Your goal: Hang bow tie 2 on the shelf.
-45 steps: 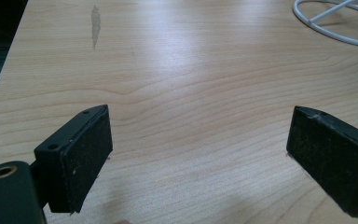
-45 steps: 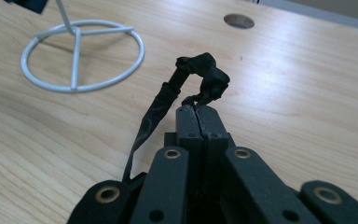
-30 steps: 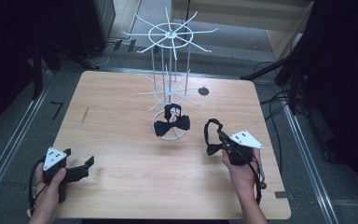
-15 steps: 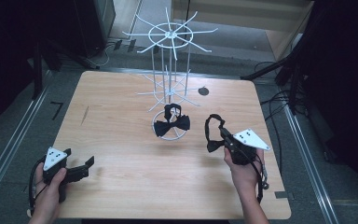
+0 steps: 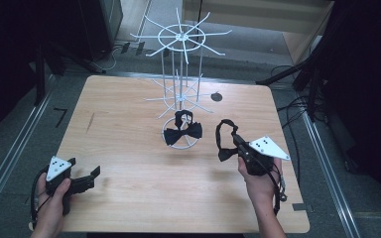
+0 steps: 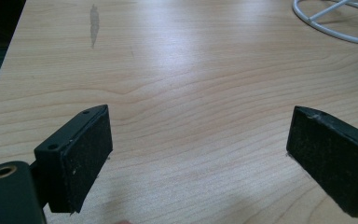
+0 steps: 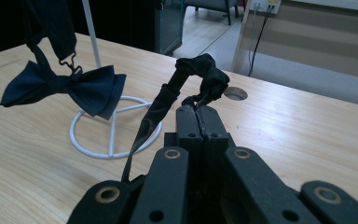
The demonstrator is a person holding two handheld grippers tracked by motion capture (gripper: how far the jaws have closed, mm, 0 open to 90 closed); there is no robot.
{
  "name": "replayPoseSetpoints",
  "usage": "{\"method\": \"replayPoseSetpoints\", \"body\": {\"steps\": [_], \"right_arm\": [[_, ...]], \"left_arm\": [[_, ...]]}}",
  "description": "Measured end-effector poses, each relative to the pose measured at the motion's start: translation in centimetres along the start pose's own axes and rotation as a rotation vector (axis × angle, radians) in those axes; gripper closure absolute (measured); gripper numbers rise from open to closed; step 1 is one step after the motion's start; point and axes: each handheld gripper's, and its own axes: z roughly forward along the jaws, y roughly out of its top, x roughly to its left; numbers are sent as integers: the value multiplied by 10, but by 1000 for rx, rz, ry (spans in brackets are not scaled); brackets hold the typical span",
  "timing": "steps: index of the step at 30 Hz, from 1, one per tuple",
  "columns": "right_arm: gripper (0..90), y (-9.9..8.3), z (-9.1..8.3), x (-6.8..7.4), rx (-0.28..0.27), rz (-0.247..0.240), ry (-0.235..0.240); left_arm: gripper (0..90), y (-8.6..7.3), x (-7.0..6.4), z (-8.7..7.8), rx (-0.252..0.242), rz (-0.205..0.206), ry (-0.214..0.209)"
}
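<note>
At three o'clock of the white rack (image 5: 181, 94), pinched tight by its strap in right gripper (image 5: 234, 144): soft, floppy, light bow tie (image 5: 224, 140), best held there; left gripper (image 5: 90, 177) wide apart, holding nothing.

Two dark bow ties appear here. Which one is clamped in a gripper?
The bow tie nearer the table's right edge: the right gripper pinches its strap. The other bow tie hangs on the white rack.
</note>
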Motion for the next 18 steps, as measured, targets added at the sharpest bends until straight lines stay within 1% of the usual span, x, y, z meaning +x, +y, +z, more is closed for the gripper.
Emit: {"method": "replayPoseSetpoints", "body": {"steps": [10,18], "right_arm": [[900,7,-5,8,-17,-8,18],[900,13,-10,12,-34,-16,29]], "left_arm": [[72,0,0,0,0,0,0],[72,0,0,0,0,1,-1]]}}
